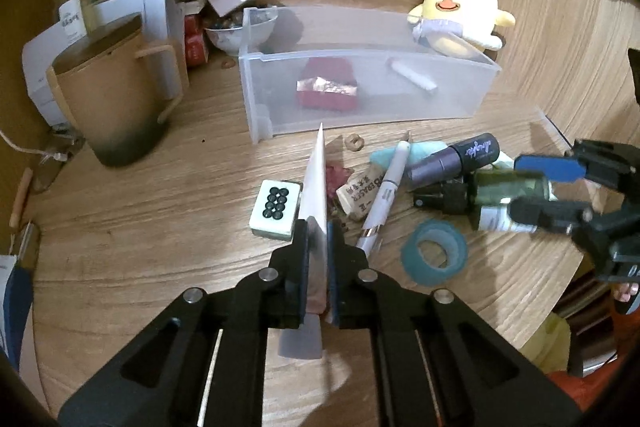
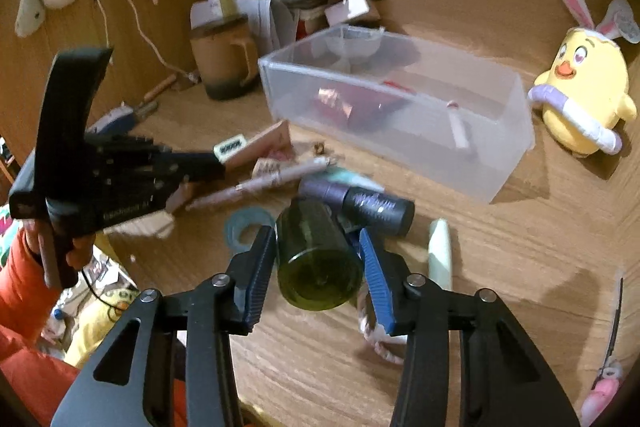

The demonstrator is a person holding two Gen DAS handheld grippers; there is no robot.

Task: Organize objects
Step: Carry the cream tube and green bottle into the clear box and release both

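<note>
My left gripper (image 1: pixel 318 227) is shut on a thin pink card (image 1: pixel 316 179) held edge-on above the desk; the card also shows in the right wrist view (image 2: pixel 264 143). My right gripper (image 2: pixel 316 247) is open, its jaws on either side of a dark green bottle (image 2: pixel 316 259) lying on the desk; it also shows in the left wrist view (image 1: pixel 508 187). A clear plastic bin (image 1: pixel 360 87) holds a red box (image 1: pixel 328 87) and a white stick (image 1: pixel 414 75). A mahjong tile (image 1: pixel 276 209), white pen (image 1: pixel 384 195), purple tube (image 1: pixel 456 157) and teal tape roll (image 1: pixel 434 251) lie in front of it.
A tan lidded mug (image 1: pixel 112 95) stands left. A yellow chick plush (image 1: pixel 460 15) sits behind the bin's right end. Boxes, papers and a bowl (image 1: pixel 236 31) crowd the back left. A pale green marker (image 2: pixel 440 251) lies right of the bottle. The desk edge runs at right.
</note>
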